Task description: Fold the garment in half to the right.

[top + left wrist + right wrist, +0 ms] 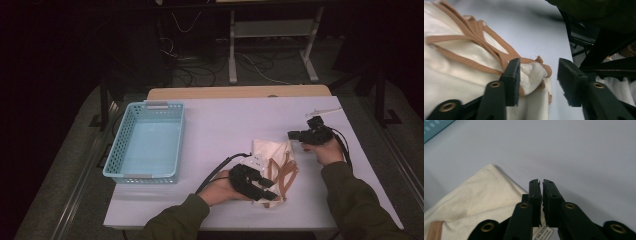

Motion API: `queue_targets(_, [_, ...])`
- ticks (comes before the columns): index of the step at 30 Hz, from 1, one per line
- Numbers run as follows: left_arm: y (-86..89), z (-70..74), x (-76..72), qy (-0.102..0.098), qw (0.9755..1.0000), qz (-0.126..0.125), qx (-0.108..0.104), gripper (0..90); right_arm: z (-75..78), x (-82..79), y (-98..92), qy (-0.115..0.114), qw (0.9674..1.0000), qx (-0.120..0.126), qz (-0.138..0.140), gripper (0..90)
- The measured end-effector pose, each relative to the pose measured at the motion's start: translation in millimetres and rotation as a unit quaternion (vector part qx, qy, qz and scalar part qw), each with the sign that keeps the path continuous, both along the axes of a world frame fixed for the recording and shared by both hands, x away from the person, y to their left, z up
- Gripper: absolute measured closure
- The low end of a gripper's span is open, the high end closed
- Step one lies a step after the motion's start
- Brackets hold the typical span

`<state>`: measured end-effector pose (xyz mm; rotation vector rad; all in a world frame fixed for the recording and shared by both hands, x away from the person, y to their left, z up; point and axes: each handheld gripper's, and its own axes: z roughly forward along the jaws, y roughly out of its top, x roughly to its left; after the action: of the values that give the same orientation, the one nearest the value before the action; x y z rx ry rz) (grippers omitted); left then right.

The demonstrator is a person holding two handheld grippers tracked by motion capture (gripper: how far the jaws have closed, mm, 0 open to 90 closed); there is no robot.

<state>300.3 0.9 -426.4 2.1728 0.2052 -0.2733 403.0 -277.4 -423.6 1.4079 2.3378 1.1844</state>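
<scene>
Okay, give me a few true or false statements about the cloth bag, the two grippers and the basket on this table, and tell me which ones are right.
1. The bag lies inside the basket. False: it lies on the table, to the right of the basket.
2. The left gripper has its jaws apart, with a corner of the bag between them. True.
3. The right gripper is wide open. False: its jaws are shut, nearly touching.
4. The bag has tan straps. True.
5. The basket is blue. True.
6. The right gripper is over the basket. False: in the high view it is near the table's right edge, beside the bag.
</scene>
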Motion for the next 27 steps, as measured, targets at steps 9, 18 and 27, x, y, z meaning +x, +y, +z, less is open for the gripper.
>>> queue_targets(9, [31.8, 15.8, 9.6, -0.011, 0.9981, 0.059, -0.018, 35.4, 12.8, -11.7, 7.5, -0.001, 0.9995, -0.002, 0.032, 88.8])
queue_targets(18, [62.6, 17.3, 22.4, -0.036, 0.9880, 0.150, 0.003, 20.8, 21.8, -25.0, 20.4, 0.000, 0.9974, -0.014, 0.071, 88.8])
queue_targets(27, [83.1, 9.6, 26.8, -0.046, 0.9733, 0.223, 0.027, 1.8, 26.7, -31.9, 36.1, 0.004, 0.9942, -0.021, 0.105, 88.8])
